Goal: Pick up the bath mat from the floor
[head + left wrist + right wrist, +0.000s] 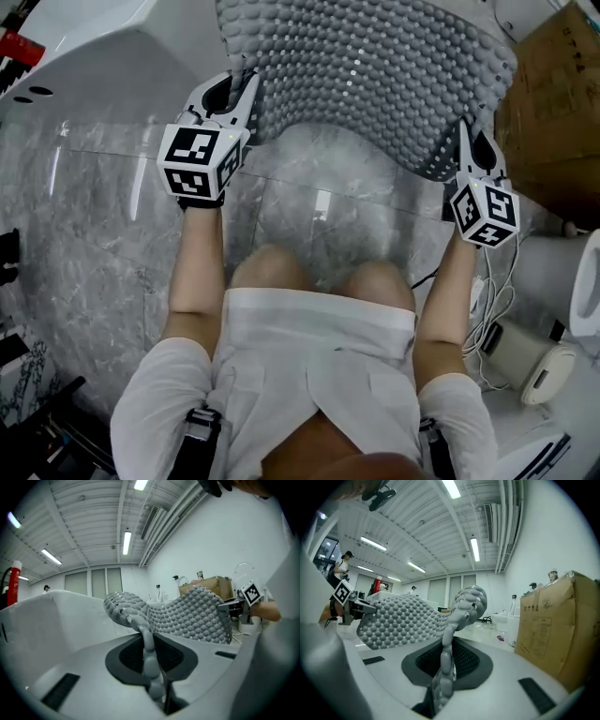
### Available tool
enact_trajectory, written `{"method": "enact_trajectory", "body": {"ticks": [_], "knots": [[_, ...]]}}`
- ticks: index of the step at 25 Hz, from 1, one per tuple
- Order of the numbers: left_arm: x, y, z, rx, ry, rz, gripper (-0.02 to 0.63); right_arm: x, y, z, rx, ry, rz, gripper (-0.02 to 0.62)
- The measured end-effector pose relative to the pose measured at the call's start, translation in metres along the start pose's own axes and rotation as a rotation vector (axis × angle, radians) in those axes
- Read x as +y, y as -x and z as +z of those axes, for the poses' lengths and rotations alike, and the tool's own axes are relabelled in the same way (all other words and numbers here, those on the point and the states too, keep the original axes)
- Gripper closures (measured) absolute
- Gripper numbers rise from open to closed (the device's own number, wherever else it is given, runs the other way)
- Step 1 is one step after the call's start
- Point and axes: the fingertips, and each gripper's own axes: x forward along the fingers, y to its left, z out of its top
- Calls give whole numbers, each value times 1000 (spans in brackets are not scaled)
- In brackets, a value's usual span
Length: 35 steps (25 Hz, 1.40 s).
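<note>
The jaws of the left gripper [149, 654] were nearly shut, pinching one thin edge of the grey bath mat [194, 615]. The mat's bobbled rim ran straight down between the pads. The jaws of the right gripper [444, 660] were closed just as tightly on the opposite edge of the mat [396, 620], which curled over above them.

From the head view, the mat [375, 70] was spread between the left gripper [236, 92] and the right gripper [467, 141], held off the grey marble floor [103, 234] that lay below both pairs of jaws. Its knobbed surface sagged slightly between the two grips.

Each gripper's cube bore black-and-white square markers, patterns only, with no letters. Beyond the right jaws and to their outer side stood a cardboard box [555, 625]. It had dark print on its face, too small and blurred to read. The same box [553, 103] lay just past the mat's corner in the head view. A white tub [89, 37] stood outside the left jaws, and a red cylinder [13, 581] rose behind the tub's rim.
</note>
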Motion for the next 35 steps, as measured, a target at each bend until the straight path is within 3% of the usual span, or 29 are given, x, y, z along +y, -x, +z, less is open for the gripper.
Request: {"method": "enact_trajectory", "body": {"ticks": [6,13,35], "knots": [[10,12,46,-119,25,45,552,-9,14,45,-97,30,-36,534],[8,24,75,-198,1,77,554,-8,26,68,-177,36,-39,534],[6,28,84,-249,1,73,554,-4,30,79,-246,60,-49,534]]}}
